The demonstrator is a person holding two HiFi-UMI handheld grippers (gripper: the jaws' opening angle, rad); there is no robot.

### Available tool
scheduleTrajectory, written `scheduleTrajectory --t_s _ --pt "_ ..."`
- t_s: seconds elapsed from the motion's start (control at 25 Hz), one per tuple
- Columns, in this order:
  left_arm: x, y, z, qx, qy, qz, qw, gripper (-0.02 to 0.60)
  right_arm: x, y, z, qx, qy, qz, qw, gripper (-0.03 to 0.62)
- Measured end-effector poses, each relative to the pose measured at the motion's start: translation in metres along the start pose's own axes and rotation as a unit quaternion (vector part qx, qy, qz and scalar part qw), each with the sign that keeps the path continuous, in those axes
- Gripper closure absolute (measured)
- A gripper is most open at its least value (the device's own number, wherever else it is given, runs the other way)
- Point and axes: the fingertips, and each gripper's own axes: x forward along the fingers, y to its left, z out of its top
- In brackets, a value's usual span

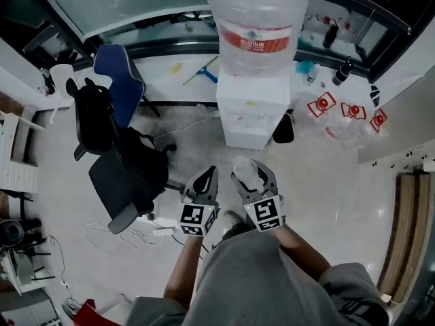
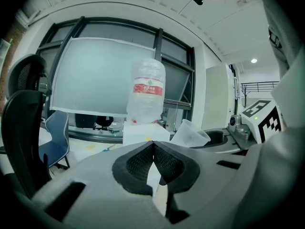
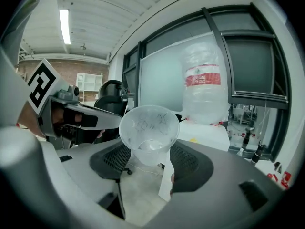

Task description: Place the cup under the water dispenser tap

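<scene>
A clear plastic cup sits between the pads of my right gripper, which is shut on its lower part; the cup's mouth tilts toward the camera. In the head view the cup and right gripper hang over the floor a short way in front of the white water dispenser, which carries a large bottle. My left gripper hangs just left of them; its pads meet at the tips, with nothing between them. The dispenser stands ahead and right of the cup. I cannot make out the tap.
A black office chair stands close on the left, a blue chair behind it. White cables lie on the floor. Small bottles cluster right of the dispenser. A wooden bench runs along the right.
</scene>
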Motion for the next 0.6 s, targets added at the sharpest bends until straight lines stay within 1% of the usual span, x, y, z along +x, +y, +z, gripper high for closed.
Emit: scheduleTrajectory --t_s 0.16,0.32,0.48,0.6 --pt "0.024 0.009 -0.007 0.001 0.021 -0.029 0.9994 0.572 0.019 -0.012 -0.007 0.006 0.012 -0.023 1.0 0.338" --pt "0.065 0.011 -0.008 0.011 0.039 -0.055 0.9977 0.572 0.037 -0.038 -0.015 0.011 0.018 -0.037 0.999 0.338" --pt "0.107 0.005 -0.009 0.024 0.06 -0.084 0.9944 0.572 0.055 -0.066 -0.022 -0.004 0.022 -0.046 0.999 0.338" --pt "0.135 0.006 -0.009 0.033 0.075 -0.1 0.9916 0.572 0.07 -0.087 -0.03 0.014 0.031 -0.058 0.998 0.338"
